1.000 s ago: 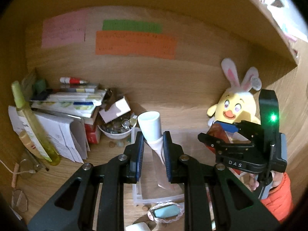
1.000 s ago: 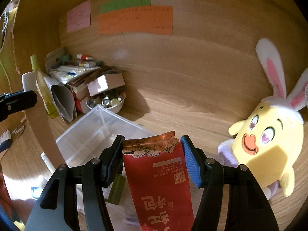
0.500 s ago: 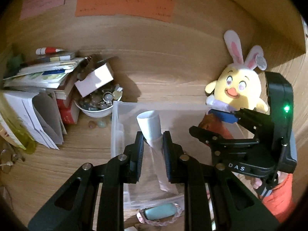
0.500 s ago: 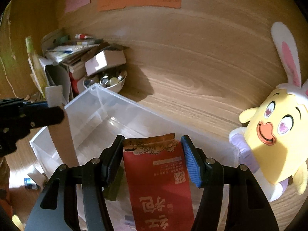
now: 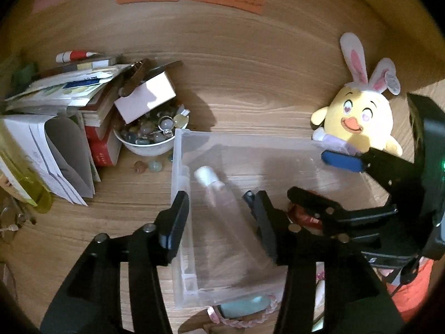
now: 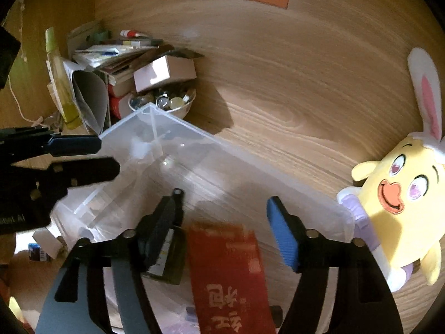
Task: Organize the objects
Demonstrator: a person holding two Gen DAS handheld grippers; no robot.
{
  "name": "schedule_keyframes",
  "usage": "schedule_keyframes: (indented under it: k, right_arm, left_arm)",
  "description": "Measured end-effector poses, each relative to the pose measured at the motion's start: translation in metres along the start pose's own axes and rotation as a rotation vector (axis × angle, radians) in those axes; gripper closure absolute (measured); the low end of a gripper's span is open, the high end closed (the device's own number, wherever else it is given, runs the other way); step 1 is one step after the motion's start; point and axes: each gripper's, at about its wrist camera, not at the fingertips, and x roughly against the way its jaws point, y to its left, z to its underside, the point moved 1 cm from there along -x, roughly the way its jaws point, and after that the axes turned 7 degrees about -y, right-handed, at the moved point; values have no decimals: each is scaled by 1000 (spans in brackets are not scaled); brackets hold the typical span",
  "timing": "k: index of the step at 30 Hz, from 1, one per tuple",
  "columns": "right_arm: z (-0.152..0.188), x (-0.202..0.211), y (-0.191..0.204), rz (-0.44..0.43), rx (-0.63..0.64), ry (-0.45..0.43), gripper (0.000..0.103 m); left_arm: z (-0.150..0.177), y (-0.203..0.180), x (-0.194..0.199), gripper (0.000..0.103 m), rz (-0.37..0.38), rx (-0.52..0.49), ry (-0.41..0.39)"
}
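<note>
The left hand-held gripper (image 5: 219,217) hangs with its jaws spread wide, empty, over the clear rectangular plastic bin (image 5: 178,183). Inside the bin lies a translucent squeeze tube with a white cap (image 5: 222,211). The right hand-held gripper (image 6: 225,222), also spread apart, is over the bin; a red printed foil packet (image 6: 228,272) lies between its jaws, untouched by them. A yellow plush chick with rabbit ears (image 6: 400,194) sits beside the bin on the wooden surface (image 6: 278,97).

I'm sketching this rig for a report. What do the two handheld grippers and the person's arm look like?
Both are black, angular two-finger grippers with silver bolts and blue pads lining the fingers. In the left wrist view, the right gripper has a boxy black body with a green light; an orange sleeve shows below it. The left gripper matches.
</note>
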Motion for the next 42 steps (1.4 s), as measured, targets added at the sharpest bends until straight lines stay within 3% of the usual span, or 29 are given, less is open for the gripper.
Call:
schedule_keyframes:
  k: [3, 15, 20, 33, 42]
  right_arm:
    - [-3, 9, -1, 4, -6, -26, 26]
    - [-7, 31, 4, 12, 2, -51, 26]
    - [-2, 43, 10, 47, 21, -64, 19]
    - [28, 79, 21, 79, 9, -84, 18]
    - [52, 105, 19, 48, -68, -94, 18]
  left_arm:
    - [1, -5, 5, 48, -15, -24, -14]
    - [0, -7, 38, 27, -43, -49, -71]
    - [5, -4, 50, 12, -44, -42, -83]
    - [28, -5, 73, 8, -72, -80, -85]
    - [50, -1, 85, 6, -97, -85, -60]
